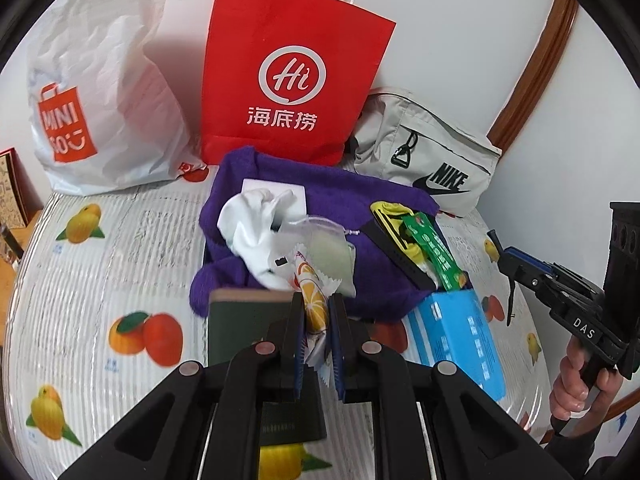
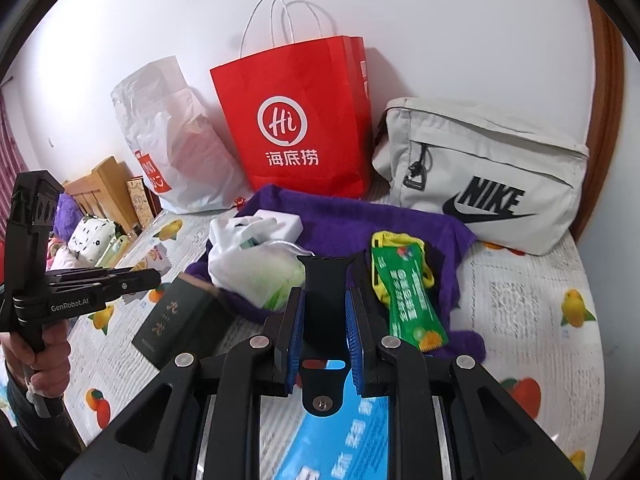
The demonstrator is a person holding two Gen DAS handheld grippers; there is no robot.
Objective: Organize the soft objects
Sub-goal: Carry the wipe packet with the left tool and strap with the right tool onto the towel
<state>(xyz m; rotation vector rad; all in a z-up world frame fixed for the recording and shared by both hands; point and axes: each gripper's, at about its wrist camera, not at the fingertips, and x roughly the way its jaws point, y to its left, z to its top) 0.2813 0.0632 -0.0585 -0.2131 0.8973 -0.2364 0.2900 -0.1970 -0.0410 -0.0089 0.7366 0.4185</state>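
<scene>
Nearest up is the left gripper (image 1: 316, 312), pads clamped tight on a sachet (image 1: 313, 304) with an orange slice printed on it, hanging between the fingers. Just left of its tips sits a dark green booklet (image 1: 240, 326), and beyond them a purple towel (image 1: 340, 200) is spread on the fruit-print tablecloth (image 1: 100, 280), piled with a white cloth (image 1: 260, 232) and a pale drawstring pouch (image 1: 328, 248).

The right gripper (image 2: 325, 312) is closed on a black watch strap (image 2: 324, 280), which sticks up past the pads and runs down between them. Under its fingers there's a blue box (image 2: 340, 432). Just right of the tips lies a green sachet (image 2: 408, 304) on top of something yellow, on the towel's edge.

Further out past both grippers, against the wall: a white plastic bag (image 1: 104, 80) on the left, a red paper bag (image 1: 296, 80) in the middle, and a grey Nike pouch (image 2: 488, 172) to the right.
</scene>
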